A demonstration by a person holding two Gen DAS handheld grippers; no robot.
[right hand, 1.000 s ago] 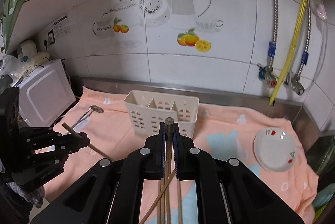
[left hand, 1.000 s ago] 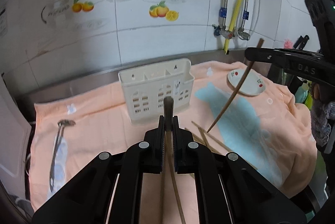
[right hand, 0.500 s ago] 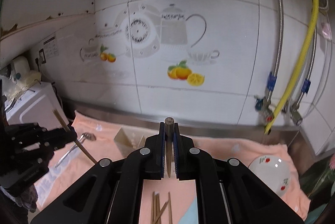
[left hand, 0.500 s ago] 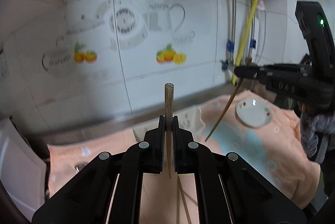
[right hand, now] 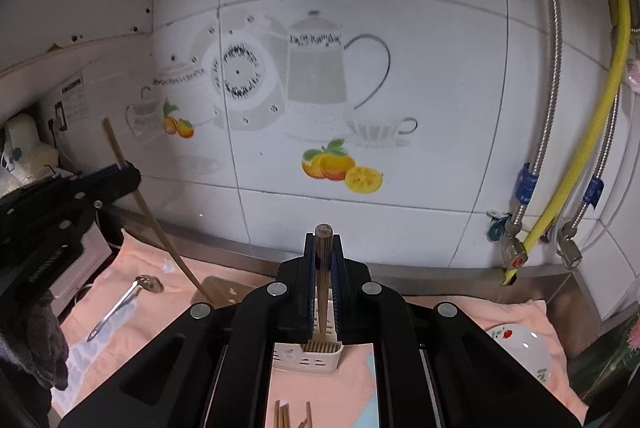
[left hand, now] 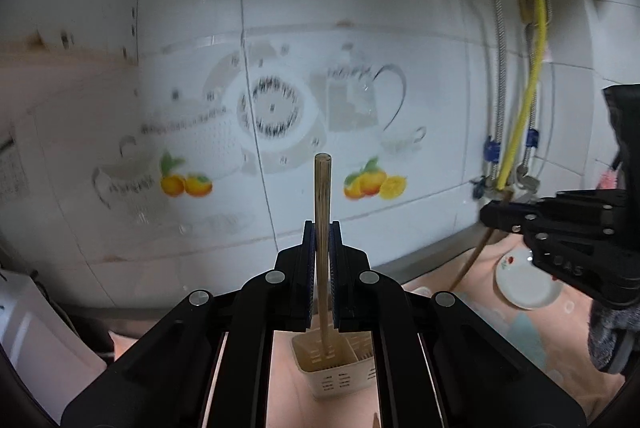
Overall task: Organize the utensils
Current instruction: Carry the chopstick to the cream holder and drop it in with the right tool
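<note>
Both arms lifted since a sec ago: I've got the left gripper point(left hand: 320, 240) clamped on a pale round chopstick point(left hand: 322, 211), right gripper point(right hand: 323, 252) clamped on a darker one point(right hand: 322, 268), tips now over/in the slotted white plastic caddy point(left hand: 332, 368). Drop-in looks imminent. More chopsticks point(right hand: 286, 416) on peach towel point(right hand: 352, 392).

Two held chopsticks point(left hand: 322, 228) point(right hand: 322, 260), one caddy point(left hand: 328, 368), one plate point(right hand: 520, 348), one ladle point(right hand: 124, 302).
</note>
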